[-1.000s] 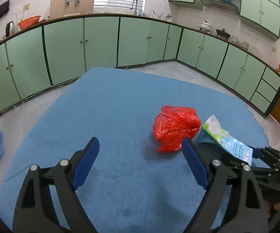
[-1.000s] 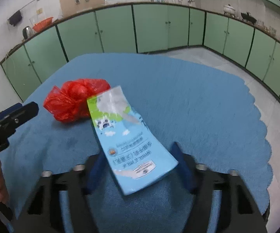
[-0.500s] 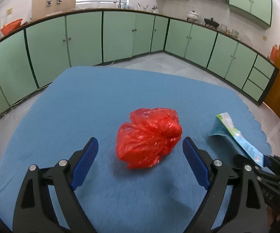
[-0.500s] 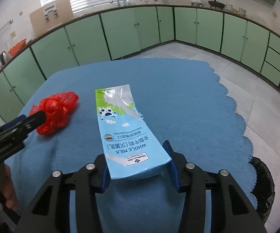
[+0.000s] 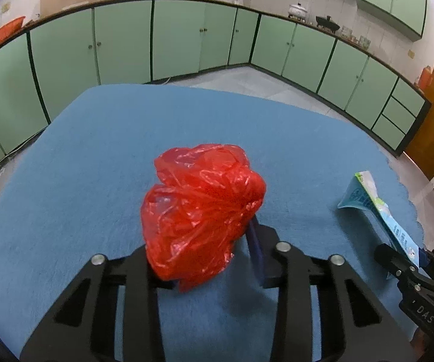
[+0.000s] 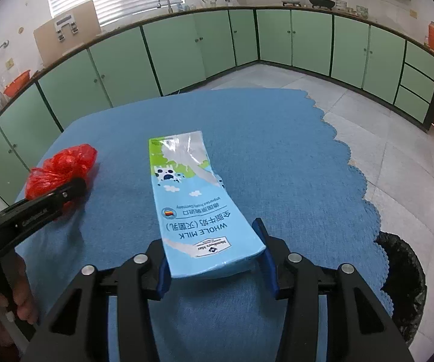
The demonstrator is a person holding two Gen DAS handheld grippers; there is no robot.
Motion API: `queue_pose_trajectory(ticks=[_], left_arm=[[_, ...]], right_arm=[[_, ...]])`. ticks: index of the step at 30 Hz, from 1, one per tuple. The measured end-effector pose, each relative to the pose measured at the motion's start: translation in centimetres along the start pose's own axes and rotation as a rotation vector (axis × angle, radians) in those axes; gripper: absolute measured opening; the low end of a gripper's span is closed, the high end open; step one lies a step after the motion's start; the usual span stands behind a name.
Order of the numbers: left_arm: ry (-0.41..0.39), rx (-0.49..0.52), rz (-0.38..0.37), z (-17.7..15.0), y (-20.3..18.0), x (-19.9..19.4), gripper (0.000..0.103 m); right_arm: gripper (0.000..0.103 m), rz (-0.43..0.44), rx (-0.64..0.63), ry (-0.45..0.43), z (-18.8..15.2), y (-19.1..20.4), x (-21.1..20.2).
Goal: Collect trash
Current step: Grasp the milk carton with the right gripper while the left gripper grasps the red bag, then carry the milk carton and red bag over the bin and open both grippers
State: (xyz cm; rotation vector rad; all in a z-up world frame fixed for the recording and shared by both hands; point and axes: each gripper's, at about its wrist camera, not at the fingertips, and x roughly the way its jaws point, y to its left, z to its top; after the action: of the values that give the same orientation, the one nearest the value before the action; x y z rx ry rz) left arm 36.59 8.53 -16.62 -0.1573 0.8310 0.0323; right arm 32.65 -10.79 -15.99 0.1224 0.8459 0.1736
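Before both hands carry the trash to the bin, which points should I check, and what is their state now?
1. Left gripper closed on red plastic bag: ok; its jaws have just been closing.
2. Right gripper clamped on milk carton: ok.
3. Bag lifted clear of the blue tablecloth: cannot tell.
4. Black-lined bin open beside the table: ok.
5. Grippers apart from each other: ok.

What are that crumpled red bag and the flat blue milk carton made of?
The crumpled red bag looks like thin, glossy plastic film: translucent, finely creased, with shiny highlights. The flat blue milk carton seems to be coated paperboard: printed, smooth, slightly sheeny, bending in one stiff curve.
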Motion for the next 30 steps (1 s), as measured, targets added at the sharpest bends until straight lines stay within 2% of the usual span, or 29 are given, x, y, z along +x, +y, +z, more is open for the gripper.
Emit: queue_pose_trajectory(ticks=[6,16,21,30], left_arm=[[-0.035,0.016,-0.023,-1.5,-1.8,-2.7,0.030],[-0.037,0.069,-0.097,-4.1,-5.6,-6.1,0.029],[-0.045,0.109,-0.153,-5.2,-8.8,-7.4,0.029],[-0.070,0.203,-0.253,-7.3,-16.7,-9.2,0.029]], right_arm=[[0.047,-0.004,0.017,-0.030,0.2,-0.4,-1.8],[0.046,-0.031,0.038,-0.087,-0.8,-3.4,-6.8],[0.046,-0.067,0.071,-0.110,-1.5,-6.0,-9.3],[0.046,-0.185,0.145,-0.156,-3.5,-12.0,-14.0]])
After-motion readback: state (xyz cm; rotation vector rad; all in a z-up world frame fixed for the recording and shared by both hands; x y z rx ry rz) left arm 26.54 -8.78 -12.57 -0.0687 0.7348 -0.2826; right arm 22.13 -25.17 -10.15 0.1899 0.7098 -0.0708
